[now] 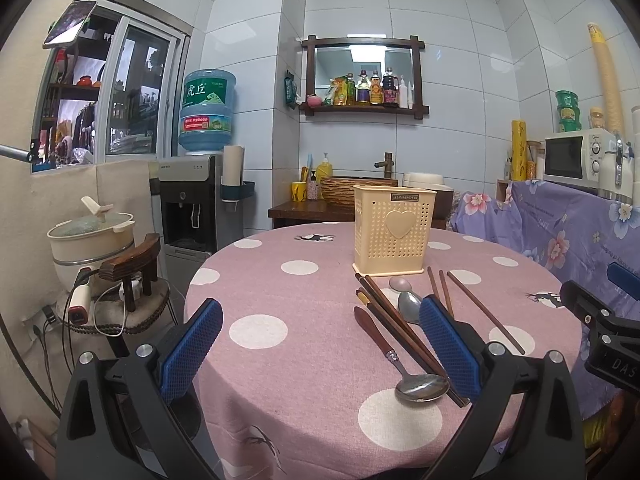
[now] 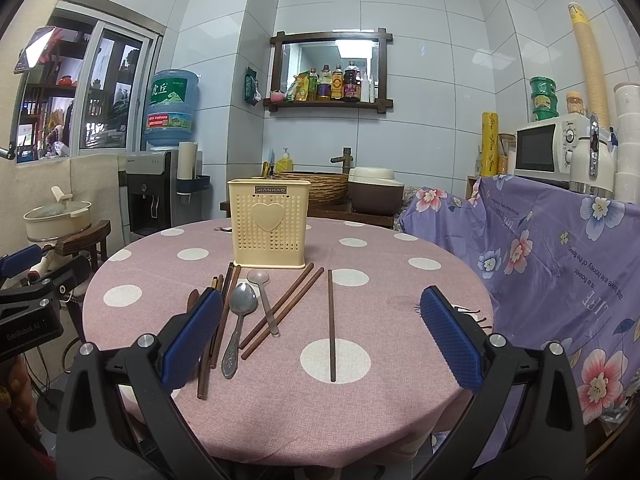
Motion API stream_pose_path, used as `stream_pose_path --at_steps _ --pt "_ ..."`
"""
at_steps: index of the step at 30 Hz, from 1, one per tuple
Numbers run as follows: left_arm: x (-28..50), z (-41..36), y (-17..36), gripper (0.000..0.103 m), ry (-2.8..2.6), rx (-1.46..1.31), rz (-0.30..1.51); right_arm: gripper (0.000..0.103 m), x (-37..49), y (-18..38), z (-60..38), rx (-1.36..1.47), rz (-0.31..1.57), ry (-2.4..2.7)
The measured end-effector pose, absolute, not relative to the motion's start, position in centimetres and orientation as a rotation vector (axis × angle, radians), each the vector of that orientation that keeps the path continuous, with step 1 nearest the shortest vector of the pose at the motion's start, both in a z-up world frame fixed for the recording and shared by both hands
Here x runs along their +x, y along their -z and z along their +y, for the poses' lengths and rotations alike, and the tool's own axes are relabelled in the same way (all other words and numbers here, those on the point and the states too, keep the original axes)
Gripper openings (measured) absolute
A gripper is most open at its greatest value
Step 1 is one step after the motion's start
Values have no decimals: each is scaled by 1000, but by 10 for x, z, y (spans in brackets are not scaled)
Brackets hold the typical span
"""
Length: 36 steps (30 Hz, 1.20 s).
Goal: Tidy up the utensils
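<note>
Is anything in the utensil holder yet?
Cannot tell; nothing sticks out above the holder, and the chopsticks and spoons lie on the table.

On the table [image 2: 400, 280], spoons [image 2: 244, 304] and chopsticks [image 2: 331, 320] lie just before the upright utensil holder [image 2: 269, 224].

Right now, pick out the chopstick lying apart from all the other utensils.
It is the single dark chopstick lying alone, rightmost in the right wrist view, its near end on a white dot. The other chopsticks lie in pairs or bundles beside the spoons, nearer the left gripper.

We cannot see inside the holder [image 2: 269, 228]. The left gripper's finger [image 2: 192, 336] hides parts of the chopsticks [image 2: 218, 320].
</note>
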<state>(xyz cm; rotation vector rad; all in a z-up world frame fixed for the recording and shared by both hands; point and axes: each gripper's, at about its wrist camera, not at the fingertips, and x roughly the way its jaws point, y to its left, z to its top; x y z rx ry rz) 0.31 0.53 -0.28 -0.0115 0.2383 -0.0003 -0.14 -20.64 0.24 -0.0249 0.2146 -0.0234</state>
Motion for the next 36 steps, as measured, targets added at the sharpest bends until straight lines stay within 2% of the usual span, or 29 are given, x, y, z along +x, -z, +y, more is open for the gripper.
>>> stream_pose_path --at_steps 36 --pt "3 6 2 98 -4 -8 239 98 0 -2 -209 -22 221 22"
